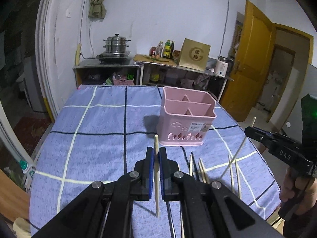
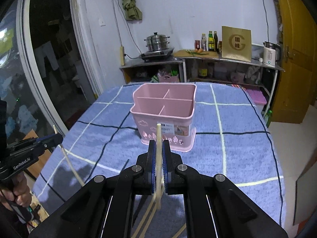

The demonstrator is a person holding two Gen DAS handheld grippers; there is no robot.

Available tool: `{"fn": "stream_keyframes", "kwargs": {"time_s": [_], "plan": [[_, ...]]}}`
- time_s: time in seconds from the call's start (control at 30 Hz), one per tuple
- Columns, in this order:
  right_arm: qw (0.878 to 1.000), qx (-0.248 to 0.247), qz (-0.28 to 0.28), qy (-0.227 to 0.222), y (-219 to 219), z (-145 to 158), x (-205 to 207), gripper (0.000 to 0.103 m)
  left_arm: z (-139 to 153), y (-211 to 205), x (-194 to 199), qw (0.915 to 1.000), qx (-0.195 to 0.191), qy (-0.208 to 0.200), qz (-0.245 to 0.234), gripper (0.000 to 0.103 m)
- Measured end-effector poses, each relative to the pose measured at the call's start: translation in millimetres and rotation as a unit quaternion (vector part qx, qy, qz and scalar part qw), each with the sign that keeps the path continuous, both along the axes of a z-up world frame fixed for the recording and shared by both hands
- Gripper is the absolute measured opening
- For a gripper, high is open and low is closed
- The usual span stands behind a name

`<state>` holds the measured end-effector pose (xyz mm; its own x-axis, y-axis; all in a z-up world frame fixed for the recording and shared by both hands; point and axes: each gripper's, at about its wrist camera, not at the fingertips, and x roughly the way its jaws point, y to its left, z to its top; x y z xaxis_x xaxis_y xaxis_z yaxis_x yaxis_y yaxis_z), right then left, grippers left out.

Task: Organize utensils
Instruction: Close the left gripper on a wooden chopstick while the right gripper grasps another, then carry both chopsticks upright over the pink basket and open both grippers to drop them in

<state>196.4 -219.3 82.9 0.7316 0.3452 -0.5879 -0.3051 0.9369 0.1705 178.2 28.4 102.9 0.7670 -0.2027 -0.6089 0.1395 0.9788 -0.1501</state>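
A pale wooden chopstick (image 1: 156, 170) stands nearly upright, clamped between the blue pads of the left gripper (image 1: 156, 154), near the pink utensil holder (image 1: 186, 117) on the blue checked table (image 1: 99, 119). The right gripper (image 2: 158, 148) clamps a second chopstick (image 2: 158, 158) the same way, in front of the holder. Only the left wrist view shows the loose chopsticks (image 1: 200, 169) lying on the cloth, to the right of the left gripper. The holder's four compartments show nothing inside.
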Motion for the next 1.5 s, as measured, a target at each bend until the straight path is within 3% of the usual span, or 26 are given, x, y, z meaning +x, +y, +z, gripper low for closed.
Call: {"fn": "stream_keyframes", "kwargs": {"time_s": [0.4,0.93,1.17,1.5], "plan": [[0.999,0.008,0.010,-0.036,0,32,10,0.006,43,-18,27,0.9988,0.001,-0.037,-0.031,0.005],[0.993,0.050,0.010,-0.106,4,89,65,0.006,114,-42,125,0.9946,-0.015,-0.090,-0.049,0.005],[0.992,0.067,0.003,-0.111,10,87,101,0.006,109,-45,165,0.9942,-0.015,-0.096,-0.047,0.005],[0.996,0.063,0.006,-0.062,21,38,137,0.006,51,-47,205,0.9969,-0.015,-0.055,-0.054,0.005]]}}
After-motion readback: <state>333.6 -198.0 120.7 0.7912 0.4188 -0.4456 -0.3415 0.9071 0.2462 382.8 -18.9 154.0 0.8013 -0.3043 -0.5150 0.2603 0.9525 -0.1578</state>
